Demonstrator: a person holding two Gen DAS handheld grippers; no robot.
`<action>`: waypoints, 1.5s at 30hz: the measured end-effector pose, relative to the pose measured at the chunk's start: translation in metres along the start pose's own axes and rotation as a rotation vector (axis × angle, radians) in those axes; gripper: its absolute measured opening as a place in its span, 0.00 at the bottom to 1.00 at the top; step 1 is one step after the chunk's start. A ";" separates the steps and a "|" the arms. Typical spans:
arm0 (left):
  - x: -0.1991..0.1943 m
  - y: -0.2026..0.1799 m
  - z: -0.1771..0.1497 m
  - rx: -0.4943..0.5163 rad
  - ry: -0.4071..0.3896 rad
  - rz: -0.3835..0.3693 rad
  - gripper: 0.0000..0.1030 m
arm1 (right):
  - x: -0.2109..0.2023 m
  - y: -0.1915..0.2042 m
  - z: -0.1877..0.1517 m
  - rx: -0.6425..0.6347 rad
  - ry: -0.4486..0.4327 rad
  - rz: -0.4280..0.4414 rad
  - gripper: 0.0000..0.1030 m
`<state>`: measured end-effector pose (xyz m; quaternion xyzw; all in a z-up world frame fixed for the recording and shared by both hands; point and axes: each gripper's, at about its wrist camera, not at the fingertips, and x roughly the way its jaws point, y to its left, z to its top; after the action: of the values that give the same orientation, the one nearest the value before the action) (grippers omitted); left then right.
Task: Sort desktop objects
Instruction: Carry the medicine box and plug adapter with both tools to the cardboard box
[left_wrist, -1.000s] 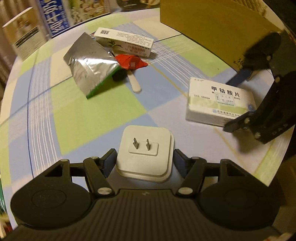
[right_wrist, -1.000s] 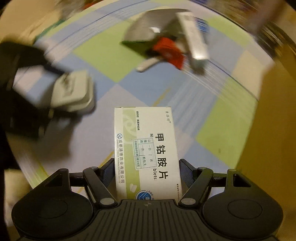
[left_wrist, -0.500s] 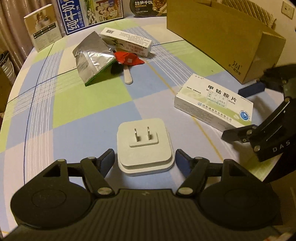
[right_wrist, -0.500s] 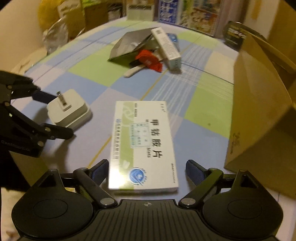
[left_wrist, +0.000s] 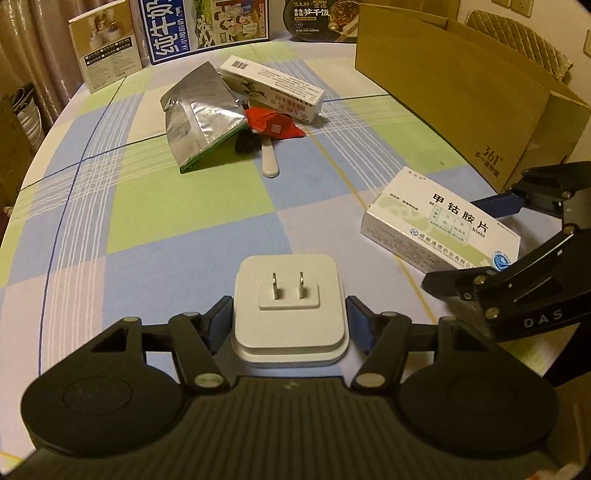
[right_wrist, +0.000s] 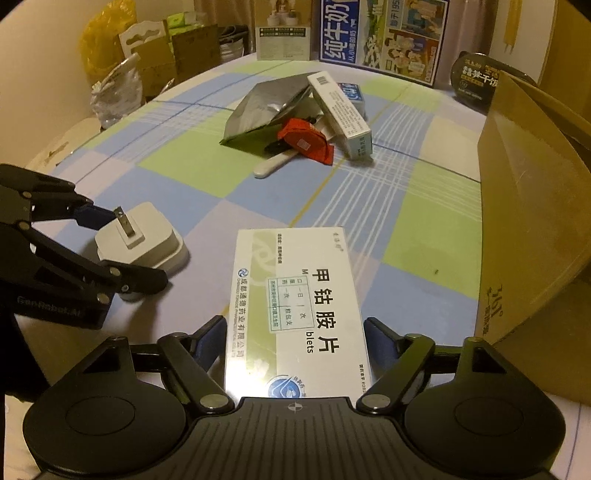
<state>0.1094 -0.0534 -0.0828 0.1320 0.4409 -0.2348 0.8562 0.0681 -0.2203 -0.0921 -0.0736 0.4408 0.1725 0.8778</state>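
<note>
A white two-pin plug adapter (left_wrist: 290, 295) lies prongs-up on the checked tablecloth. My left gripper (left_wrist: 290, 314) is closing on it, and both blue pads touch its sides. The right wrist view shows the same plug (right_wrist: 147, 236) inside the left gripper (right_wrist: 129, 247). A white medicine box (right_wrist: 295, 295) with black Chinese lettering lies flat on the cloth between the fingers of my right gripper (right_wrist: 295, 328). These jaws are closing too, with a thin gap left at the pads. In the left wrist view the box (left_wrist: 439, 221) sits to the right, straddled by the right gripper (left_wrist: 458, 243).
An open cardboard box (left_wrist: 461, 92) stands at the right, close to the medicine box. Mid-table is a pile: a foil pouch (left_wrist: 199, 110), a long white carton (left_wrist: 273, 86), a red packet (left_wrist: 273, 123) and a white handle (left_wrist: 269, 162). Books and packages line the far edge.
The right gripper let go of the medicine box, which now lies flat between wider jaws. The left view pulled back and levelled; the plug stays between its fingers.
</note>
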 end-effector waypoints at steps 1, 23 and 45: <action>0.000 -0.001 0.000 0.001 -0.001 0.004 0.59 | 0.000 0.000 0.000 -0.001 -0.002 -0.002 0.70; -0.046 -0.016 0.008 0.004 -0.069 0.017 0.58 | -0.077 -0.001 0.014 0.066 -0.160 -0.055 0.66; -0.083 -0.132 0.135 0.161 -0.283 -0.142 0.58 | -0.197 -0.126 0.027 0.213 -0.339 -0.291 0.66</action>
<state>0.0923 -0.2010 0.0602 0.1340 0.3040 -0.3456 0.8776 0.0264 -0.3767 0.0785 -0.0133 0.2876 0.0066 0.9576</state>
